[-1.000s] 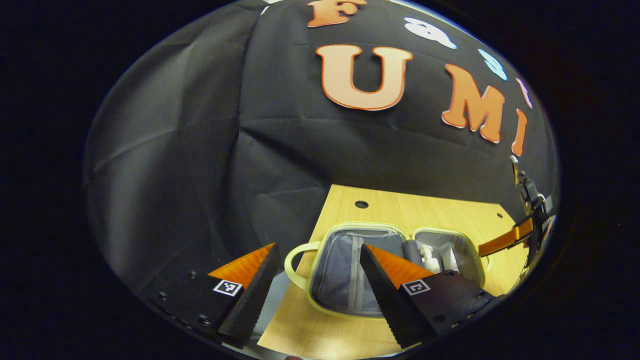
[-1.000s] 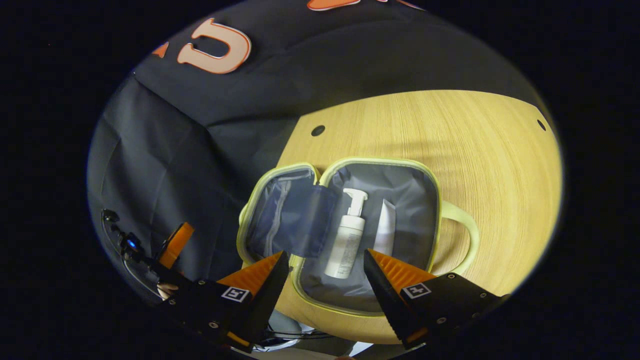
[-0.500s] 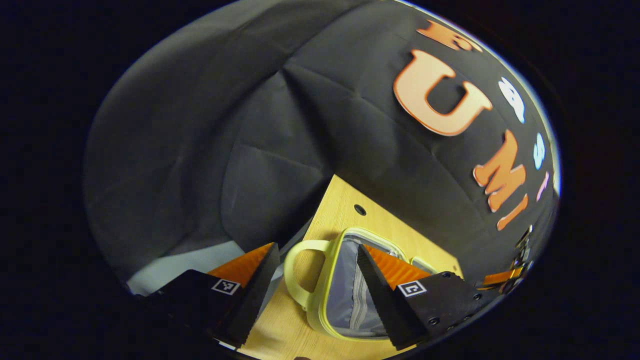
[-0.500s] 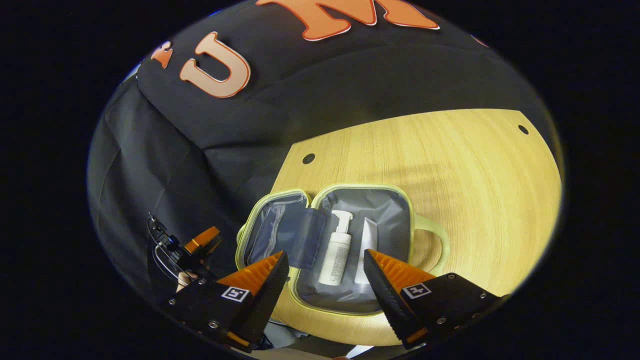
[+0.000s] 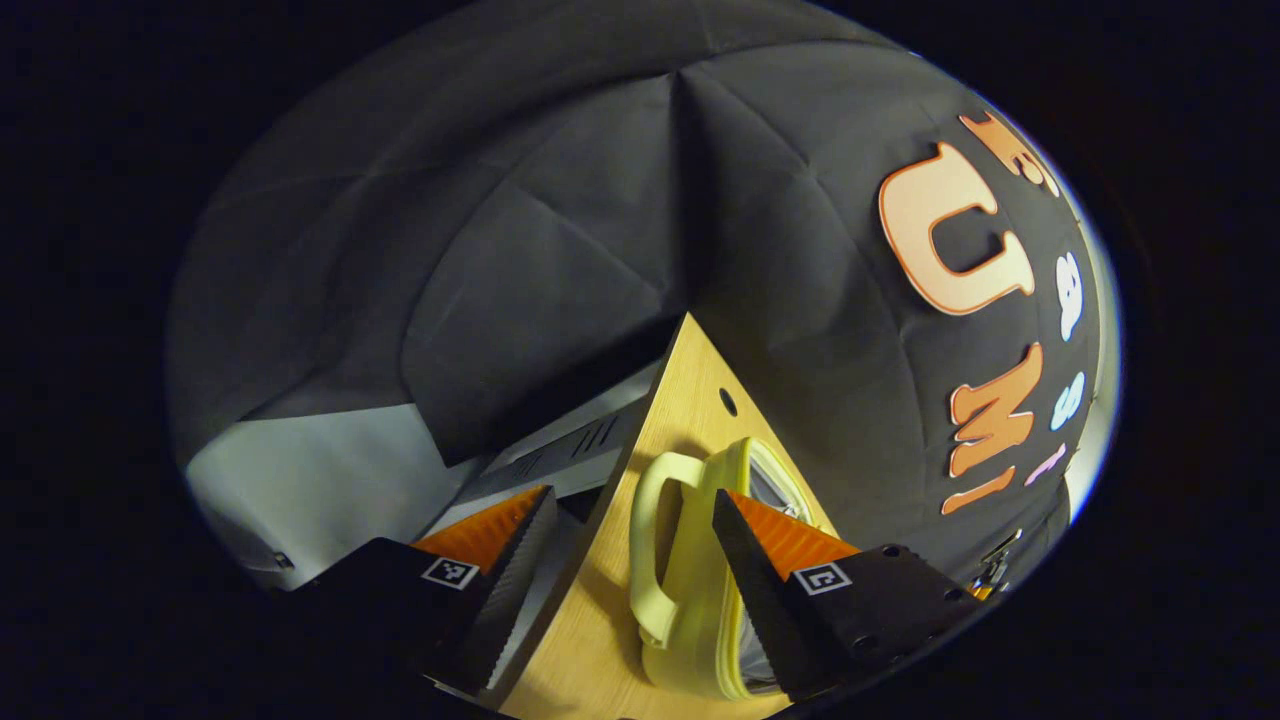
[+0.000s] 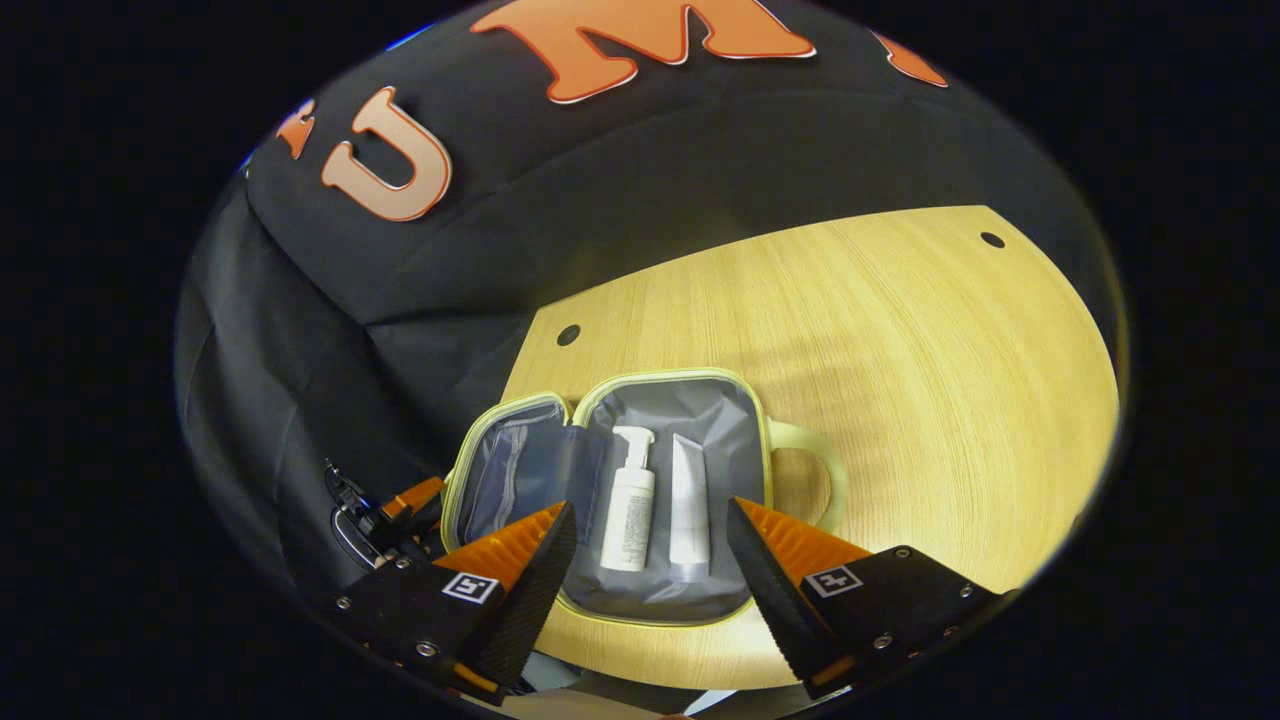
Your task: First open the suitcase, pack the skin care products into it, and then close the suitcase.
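A small pale-green suitcase (image 6: 670,376) lies open on the wooden table (image 6: 900,350), its grey lining up. In its right half lie a white pump bottle (image 6: 628,500) and a white tube (image 6: 688,505) side by side. The lid half (image 6: 505,475) lies to the left, and a handle (image 6: 820,480) sticks out on the right. My right gripper (image 6: 650,590) hovers open above the near edge of the case. My left gripper (image 5: 635,590) is open and low beside the suitcase (image 5: 705,590), with the lid's handle (image 5: 650,540) between its fingers in view. It also shows as the left gripper (image 6: 390,505) beside the lid's outer edge.
The table's left edge (image 5: 610,480) runs just under my left gripper, with pale floor (image 5: 320,470) beyond it. The black cloth wall closes the back and the left. Bare tabletop stretches right of the case, with small holes (image 6: 568,334) near its corners.
My left gripper has swung down and round to the lid's handle side, seeing the case edge-on. My right gripper has drawn back from the case. Bottle and tube lie as before.
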Action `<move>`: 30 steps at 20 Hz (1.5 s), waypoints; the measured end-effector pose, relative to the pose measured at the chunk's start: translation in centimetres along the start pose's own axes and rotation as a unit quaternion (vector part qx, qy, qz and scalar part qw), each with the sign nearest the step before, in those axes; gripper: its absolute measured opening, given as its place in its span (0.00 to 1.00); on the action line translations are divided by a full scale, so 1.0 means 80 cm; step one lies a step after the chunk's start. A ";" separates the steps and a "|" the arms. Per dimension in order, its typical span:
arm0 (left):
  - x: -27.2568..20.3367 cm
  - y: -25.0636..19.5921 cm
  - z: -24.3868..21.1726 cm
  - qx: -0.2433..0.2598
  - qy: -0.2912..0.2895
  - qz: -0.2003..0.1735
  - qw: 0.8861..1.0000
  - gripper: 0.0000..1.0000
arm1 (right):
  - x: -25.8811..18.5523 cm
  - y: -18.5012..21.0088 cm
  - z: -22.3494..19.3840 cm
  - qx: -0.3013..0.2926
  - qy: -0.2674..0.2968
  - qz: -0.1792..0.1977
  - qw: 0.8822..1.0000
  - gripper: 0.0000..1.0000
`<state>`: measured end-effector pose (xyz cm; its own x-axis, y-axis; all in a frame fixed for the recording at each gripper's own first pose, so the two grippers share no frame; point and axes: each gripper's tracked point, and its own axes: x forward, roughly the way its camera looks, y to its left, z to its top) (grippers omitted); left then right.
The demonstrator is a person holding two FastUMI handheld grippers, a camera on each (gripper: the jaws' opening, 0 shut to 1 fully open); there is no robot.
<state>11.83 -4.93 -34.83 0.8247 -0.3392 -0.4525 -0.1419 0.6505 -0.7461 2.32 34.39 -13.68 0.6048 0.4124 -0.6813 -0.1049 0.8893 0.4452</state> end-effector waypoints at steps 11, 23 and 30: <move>0.012 -0.028 -0.007 0.101 0.030 0.073 0.992 0.10 | -0.005 -0.005 0.017 0.013 -0.020 0.008 1.000 0.95; -0.113 -0.314 0.022 0.261 -0.053 0.029 0.963 0.10 | -0.084 -0.055 0.118 0.001 -0.102 0.044 0.994 0.96; -0.091 -0.500 -0.069 0.310 -0.061 0.001 0.949 0.12 | -0.160 -0.157 0.186 -0.051 -0.183 0.011 0.982 0.95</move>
<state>8.48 -32.24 -4.42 0.8875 -0.2808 -0.3654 0.1742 0.9385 -0.2980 7.64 15.05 -1.90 0.8430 0.3500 -0.4084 -0.1885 0.9034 0.3850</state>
